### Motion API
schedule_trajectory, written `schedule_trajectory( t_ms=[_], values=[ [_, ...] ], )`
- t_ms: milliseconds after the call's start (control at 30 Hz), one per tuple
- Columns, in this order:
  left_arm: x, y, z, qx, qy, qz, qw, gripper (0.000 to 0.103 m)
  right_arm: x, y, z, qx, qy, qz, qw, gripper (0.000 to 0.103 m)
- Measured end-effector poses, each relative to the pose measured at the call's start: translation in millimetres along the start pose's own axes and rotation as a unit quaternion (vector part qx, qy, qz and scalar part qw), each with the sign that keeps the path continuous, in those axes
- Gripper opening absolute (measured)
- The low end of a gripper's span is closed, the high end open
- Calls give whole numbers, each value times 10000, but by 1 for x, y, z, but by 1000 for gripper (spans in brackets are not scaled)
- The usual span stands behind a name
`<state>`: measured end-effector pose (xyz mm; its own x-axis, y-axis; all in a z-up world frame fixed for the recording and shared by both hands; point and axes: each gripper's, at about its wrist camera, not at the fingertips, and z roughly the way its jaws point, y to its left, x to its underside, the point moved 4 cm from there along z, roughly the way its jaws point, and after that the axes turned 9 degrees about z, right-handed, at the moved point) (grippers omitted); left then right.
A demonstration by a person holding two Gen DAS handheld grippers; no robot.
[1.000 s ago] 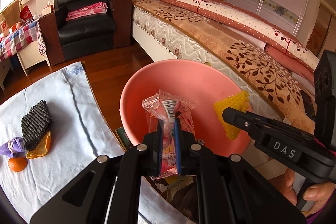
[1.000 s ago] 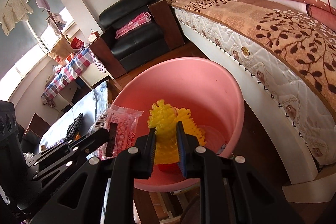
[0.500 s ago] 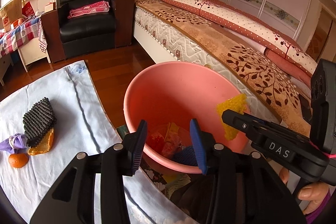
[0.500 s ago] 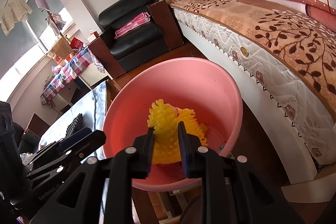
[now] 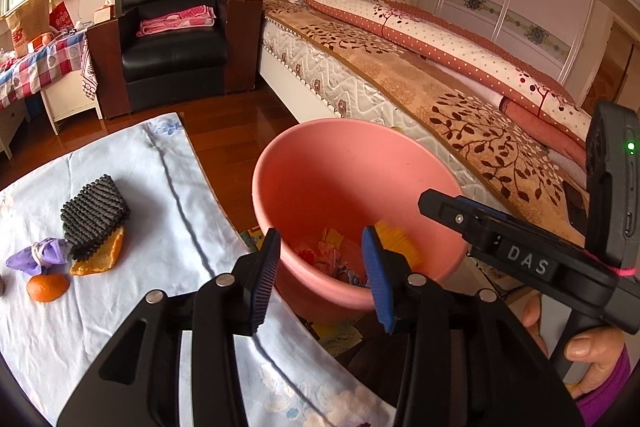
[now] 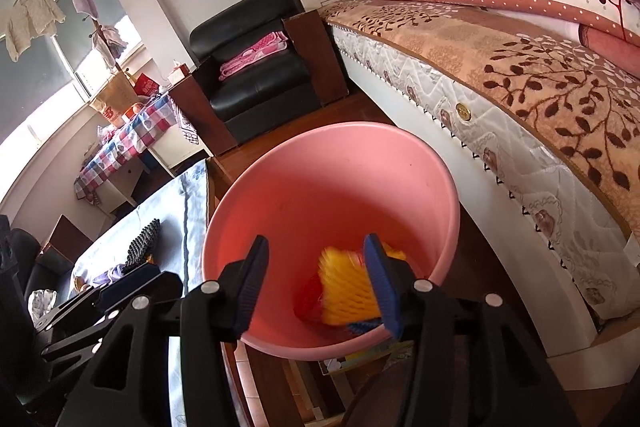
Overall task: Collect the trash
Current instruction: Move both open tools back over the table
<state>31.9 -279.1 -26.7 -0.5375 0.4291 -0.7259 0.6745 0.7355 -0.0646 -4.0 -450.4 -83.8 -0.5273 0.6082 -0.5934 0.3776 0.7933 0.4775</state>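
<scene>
A pink bin (image 5: 352,179) stands beside the table; it also shows in the right wrist view (image 6: 332,195). My left gripper (image 5: 320,279) is open and empty over its near rim. My right gripper (image 6: 316,287) is open above the bin, and it shows from the side in the left wrist view (image 5: 440,205). A yellow foam net (image 6: 348,287) is blurred inside the bin, free of the jaws; it also shows in the left wrist view (image 5: 394,233). Wrappers (image 5: 324,255) lie at the bin's bottom.
On the pale blue tablecloth (image 5: 160,187) lie a black foam net (image 5: 94,209), orange peel (image 5: 98,255), a purple bundle (image 5: 38,255) and a tangerine (image 5: 46,287). A bed (image 5: 440,83) runs along the right. A black armchair (image 5: 176,39) stands behind.
The left gripper opened and the red wrapper dropped into the bin. The right gripper then opened and the yellow foam net fell into the bin.
</scene>
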Motion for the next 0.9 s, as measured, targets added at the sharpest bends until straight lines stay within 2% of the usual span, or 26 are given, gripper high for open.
schedule_trajectory(
  t_ms=[333,567,900],
  values=[
    [5,13,-25,-186,-239,-47,9995,42,1,15,-12,-75,-49,-125,9999,49],
    [16,28,-38,-315,-253,-170,9990,42,11,36,-18,-246,-16,-296,9993,49],
    [38,81,-71,-796,-341,-474,9951,42,35,83,-20,-608,87,-652,9960,49]
  ],
)
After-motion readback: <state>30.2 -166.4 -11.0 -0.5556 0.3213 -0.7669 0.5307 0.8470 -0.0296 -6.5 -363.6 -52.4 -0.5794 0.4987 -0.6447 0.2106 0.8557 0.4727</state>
